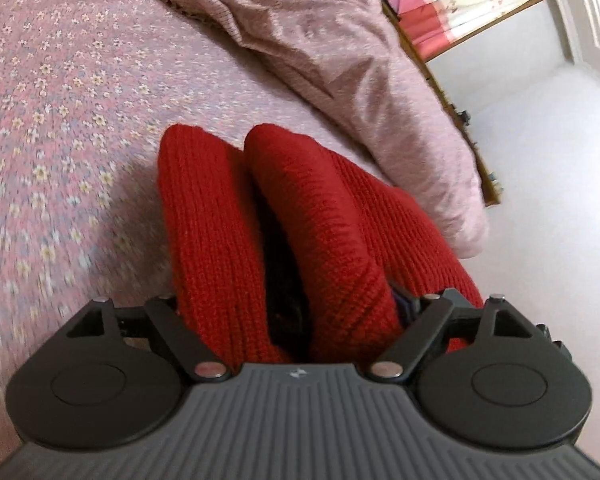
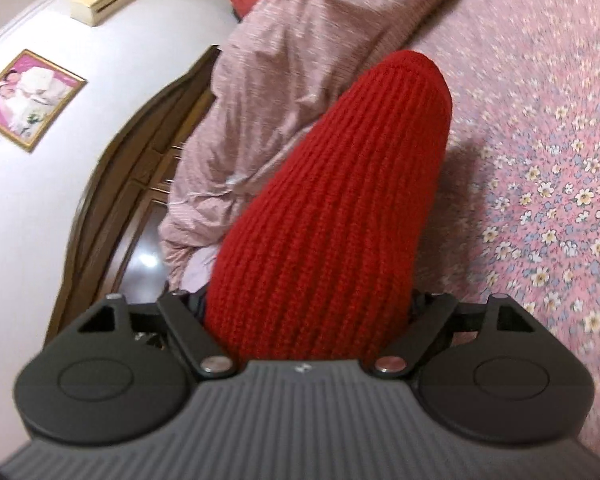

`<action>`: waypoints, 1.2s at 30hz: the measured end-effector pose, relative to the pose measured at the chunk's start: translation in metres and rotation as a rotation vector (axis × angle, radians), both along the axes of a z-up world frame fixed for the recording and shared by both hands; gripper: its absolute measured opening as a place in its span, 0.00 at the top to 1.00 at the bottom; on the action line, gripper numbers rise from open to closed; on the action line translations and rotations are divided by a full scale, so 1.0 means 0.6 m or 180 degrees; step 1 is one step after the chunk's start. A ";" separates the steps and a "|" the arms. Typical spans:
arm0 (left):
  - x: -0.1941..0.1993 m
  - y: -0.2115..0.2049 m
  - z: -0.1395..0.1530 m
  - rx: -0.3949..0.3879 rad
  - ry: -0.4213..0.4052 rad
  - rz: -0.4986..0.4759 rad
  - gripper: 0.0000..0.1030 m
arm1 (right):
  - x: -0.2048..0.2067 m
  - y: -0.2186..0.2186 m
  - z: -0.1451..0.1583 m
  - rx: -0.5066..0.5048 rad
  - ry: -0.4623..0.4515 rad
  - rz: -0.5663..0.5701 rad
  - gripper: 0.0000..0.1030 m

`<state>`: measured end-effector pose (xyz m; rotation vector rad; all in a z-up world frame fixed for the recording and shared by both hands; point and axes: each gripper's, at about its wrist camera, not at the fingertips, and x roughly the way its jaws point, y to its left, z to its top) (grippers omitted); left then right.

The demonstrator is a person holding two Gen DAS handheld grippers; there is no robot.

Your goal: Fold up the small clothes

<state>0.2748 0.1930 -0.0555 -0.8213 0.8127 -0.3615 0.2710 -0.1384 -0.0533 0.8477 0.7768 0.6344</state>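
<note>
Red knit (image 1: 220,220) pinched in both tools, left (image 1: 296,312) and right (image 2: 304,308), above the bed (image 1: 60,100); we judge laying flat comes next.

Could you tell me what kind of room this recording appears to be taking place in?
Most likely a bedroom: a floral bedspread, a rumpled pink quilt and a dark wooden headboard below a framed portrait.

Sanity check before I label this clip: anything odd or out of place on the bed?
Nothing damaged or spilled. The red knit garment is bunched into thick rolls at both sets of jaws rather than spread flat on the flowered bedspread. The pink quilt lies heaped and rumpled beside it. The fingers are hidden by the knit.
</note>
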 end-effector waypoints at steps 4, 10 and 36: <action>-0.050 -0.028 0.045 0.0065 -0.0120 -0.0066 0.17 | -0.046 -0.026 0.037 -0.0007 -0.0117 0.0047 0.19; -0.120 -0.091 0.110 0.0168 -0.0264 -0.0242 0.17 | -0.128 -0.088 0.079 0.0046 -0.0287 0.0000 0.19; -0.188 -0.394 -0.014 0.0937 -0.0354 -0.0995 0.16 | -0.213 -0.348 -0.059 -0.0323 0.0027 -0.0249 0.18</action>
